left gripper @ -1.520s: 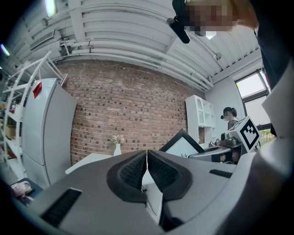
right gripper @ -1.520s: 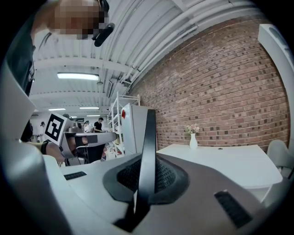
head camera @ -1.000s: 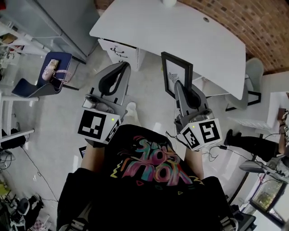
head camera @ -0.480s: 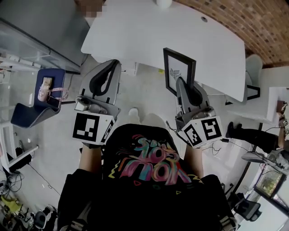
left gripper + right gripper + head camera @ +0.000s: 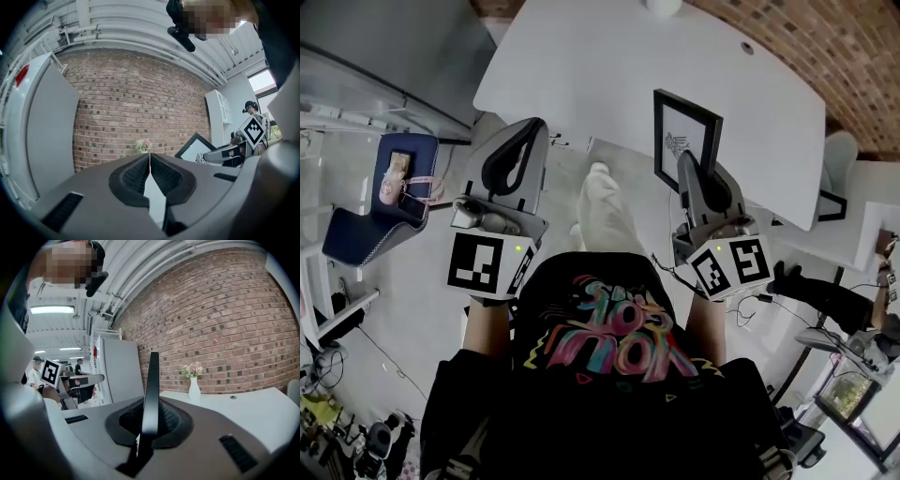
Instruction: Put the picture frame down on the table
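A black picture frame (image 5: 686, 139) with a white print stands upright in my right gripper (image 5: 693, 167), which is shut on its lower edge. In the right gripper view the frame (image 5: 150, 390) shows edge-on between the jaws. It hangs over the near edge of the white table (image 5: 609, 66). My left gripper (image 5: 523, 141) is shut with nothing in it, held level to the left, just short of the table's edge. In the left gripper view its jaws (image 5: 150, 164) meet, and the frame (image 5: 199, 149) shows tilted at the right.
A white vase with flowers (image 5: 193, 380) stands at the table's far side against a brick wall (image 5: 225, 319). A blue chair with a small bag (image 5: 389, 183) sits on the floor at left. A grey cabinet (image 5: 49, 136) stands left of the table.
Both grippers have moved forward towards the table, and the frame now reaches over its near edge. A foot has stepped forward between them.
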Action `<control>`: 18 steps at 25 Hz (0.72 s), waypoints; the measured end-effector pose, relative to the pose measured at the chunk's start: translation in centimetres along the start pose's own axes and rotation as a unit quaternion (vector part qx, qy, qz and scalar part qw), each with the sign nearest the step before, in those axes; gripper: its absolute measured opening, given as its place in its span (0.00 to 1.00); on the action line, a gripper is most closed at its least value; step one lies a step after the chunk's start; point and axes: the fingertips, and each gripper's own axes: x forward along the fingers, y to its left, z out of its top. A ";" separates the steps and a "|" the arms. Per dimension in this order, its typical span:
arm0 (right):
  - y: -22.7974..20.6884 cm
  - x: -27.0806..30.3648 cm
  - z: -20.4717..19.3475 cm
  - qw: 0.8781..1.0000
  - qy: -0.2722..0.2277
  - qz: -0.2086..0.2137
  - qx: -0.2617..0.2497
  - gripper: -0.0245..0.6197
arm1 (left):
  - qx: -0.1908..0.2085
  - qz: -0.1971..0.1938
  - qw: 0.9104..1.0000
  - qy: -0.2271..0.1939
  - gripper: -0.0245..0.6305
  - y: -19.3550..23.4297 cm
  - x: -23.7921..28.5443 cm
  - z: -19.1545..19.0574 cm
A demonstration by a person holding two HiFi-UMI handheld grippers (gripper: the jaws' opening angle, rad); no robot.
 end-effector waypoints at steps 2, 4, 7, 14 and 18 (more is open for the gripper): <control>-1.0 2.1 0.2 1.000 -0.001 0.009 0.003 0.10 | 0.003 0.006 1.000 0.003 0.08 1.0 1.8 0.0; -2.0 4.5 0.5 1.000 0.002 0.016 0.005 0.10 | 0.007 0.008 1.000 -0.004 0.08 2.4 3.9 0.4; -3.6 8.5 1.6 1.000 0.006 0.025 0.001 0.10 | -0.005 0.019 0.999 -0.029 0.08 4.8 7.8 2.3; -9.7 15.8 5.0 0.999 0.009 0.044 0.011 0.10 | 0.001 0.017 1.000 -0.017 0.08 7.2 17.9 4.0; -11.6 19.3 5.9 0.998 0.014 0.057 0.023 0.10 | 0.013 0.012 1.000 -0.005 0.08 8.7 21.7 4.2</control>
